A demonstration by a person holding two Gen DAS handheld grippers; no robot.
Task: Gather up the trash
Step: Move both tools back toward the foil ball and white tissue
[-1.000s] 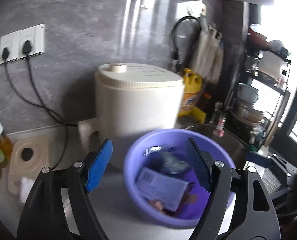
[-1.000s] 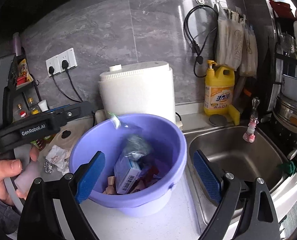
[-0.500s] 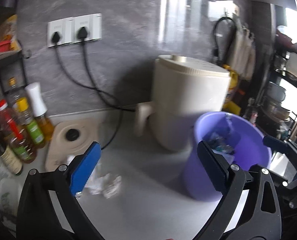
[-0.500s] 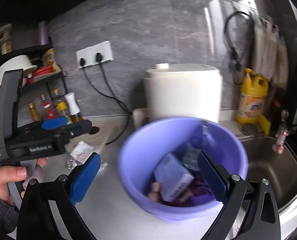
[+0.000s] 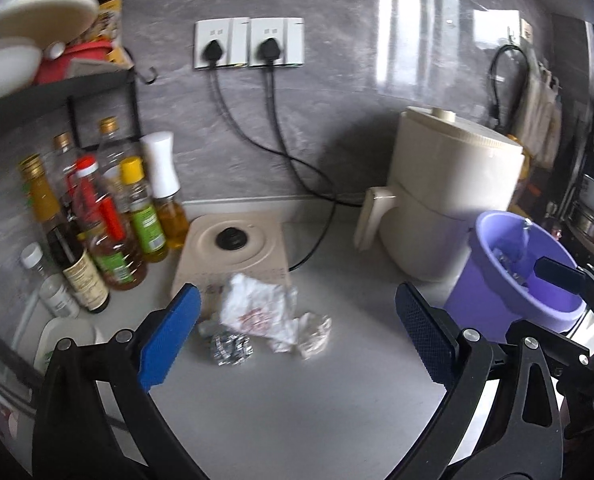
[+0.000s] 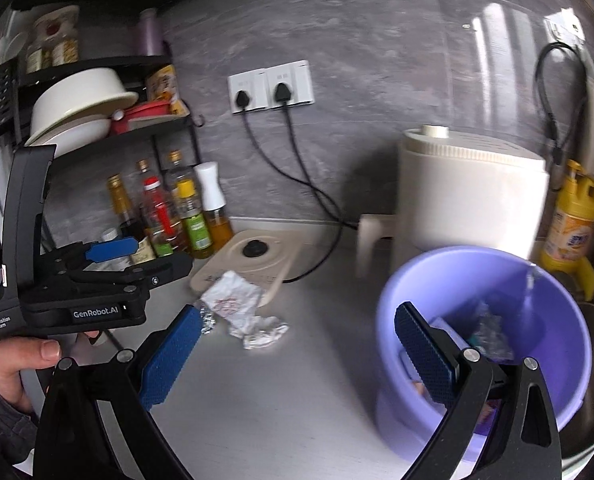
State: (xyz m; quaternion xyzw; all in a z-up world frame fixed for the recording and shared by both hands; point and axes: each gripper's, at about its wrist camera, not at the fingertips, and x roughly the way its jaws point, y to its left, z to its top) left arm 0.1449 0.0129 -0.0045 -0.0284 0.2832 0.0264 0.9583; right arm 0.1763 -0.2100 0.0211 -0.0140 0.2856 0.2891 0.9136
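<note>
We hold our left gripper (image 5: 297, 338) and right gripper (image 6: 297, 354) spread wide, both empty, over the grey desk (image 5: 297, 408), crumpled white paper wrapper (image 5: 257, 312) ahead, round purple plastic bucket (image 6: 553, 280) right.

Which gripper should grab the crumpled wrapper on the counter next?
Left. The open left gripper directly faces the crumpled wrapper; the open right gripper sits nearer the purple bucket.

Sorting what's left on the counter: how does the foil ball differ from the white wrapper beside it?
The foil ball is silvery and tightly balled; the white wrapper is papery with red print and loosely crumpled. The ball is small, the wrapper much bigger and spread out. The ball lies nearer the left gripper. Both sit on the counter, outside the purple bucket.
</note>
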